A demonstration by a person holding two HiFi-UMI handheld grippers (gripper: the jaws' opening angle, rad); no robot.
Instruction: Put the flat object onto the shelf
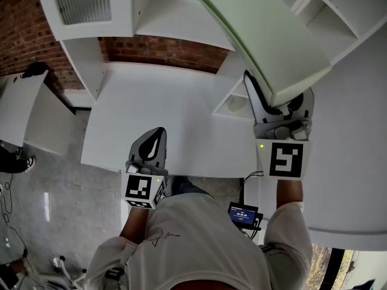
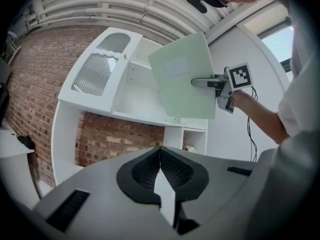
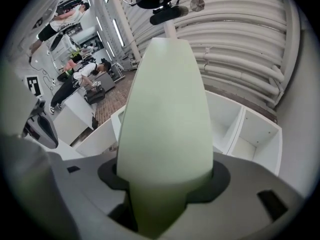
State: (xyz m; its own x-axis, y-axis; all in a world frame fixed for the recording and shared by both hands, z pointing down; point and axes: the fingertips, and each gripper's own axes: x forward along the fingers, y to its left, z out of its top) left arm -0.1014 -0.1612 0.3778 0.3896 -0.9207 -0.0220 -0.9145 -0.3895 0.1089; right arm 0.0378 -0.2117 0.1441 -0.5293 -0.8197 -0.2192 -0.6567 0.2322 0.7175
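A pale green flat board (image 1: pixel 266 35) is gripped at its lower edge by the right gripper (image 1: pixel 273 104), whose jaws are clamped tight on it. The board is held high and tilted, in the air in front of the white shelf unit (image 1: pixel 175 26), and is not seen touching any part of it. In the left gripper view it is seen slanted before the open upper compartment, beside the opened cabinet door (image 2: pixel 100 71). The left gripper (image 1: pixel 155 141) is held low over the desk top (image 1: pixel 181 113), its jaws pressed together with nothing between them.

The placing is judged not yet done. The main risk is judged to lie in the single-edge grip. Most of the board is carried far beyond the jaws, so it could be swung or slipped within them if a corner is knocked. A far corner could be caught on a shelf edge or an upright divider if the board is not levelled before it is pushed in. No support is given by the other gripper, so a slip would not be checked.
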